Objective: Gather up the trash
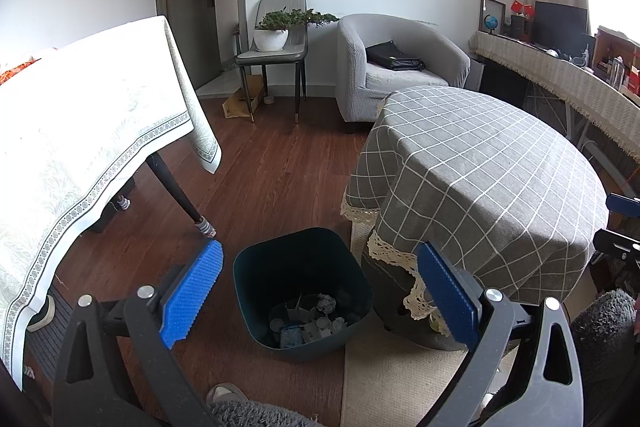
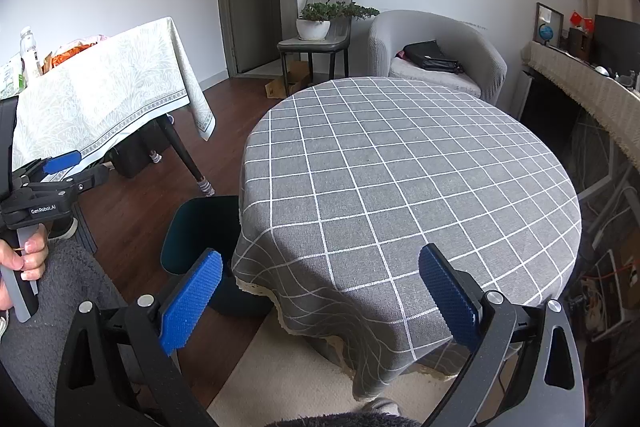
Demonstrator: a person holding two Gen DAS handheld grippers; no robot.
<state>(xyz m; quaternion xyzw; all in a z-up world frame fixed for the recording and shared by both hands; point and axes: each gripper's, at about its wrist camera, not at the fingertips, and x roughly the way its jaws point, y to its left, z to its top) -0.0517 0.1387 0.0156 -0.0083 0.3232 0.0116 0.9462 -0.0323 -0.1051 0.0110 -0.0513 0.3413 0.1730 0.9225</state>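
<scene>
Left gripper (image 1: 318, 293) fingers spread, empty, above dark bin (image 1: 302, 291) on floor; trash (image 1: 308, 321) inside, seen only here. Right gripper (image 2: 320, 297) likewise spread over checked surface (image 2: 408, 179).

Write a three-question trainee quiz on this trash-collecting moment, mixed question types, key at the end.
1. True or false: the left gripper holds a piece of trash.
2. Where does the dark bin stand? A) on the round table B) on the floor beside the round table C) on the armchair
3. Fill in: the bin already holds crumpled ____.

Key: 1 false, both grippers, right gripper too, are open and empty. 2 B. 3 trash.
</scene>
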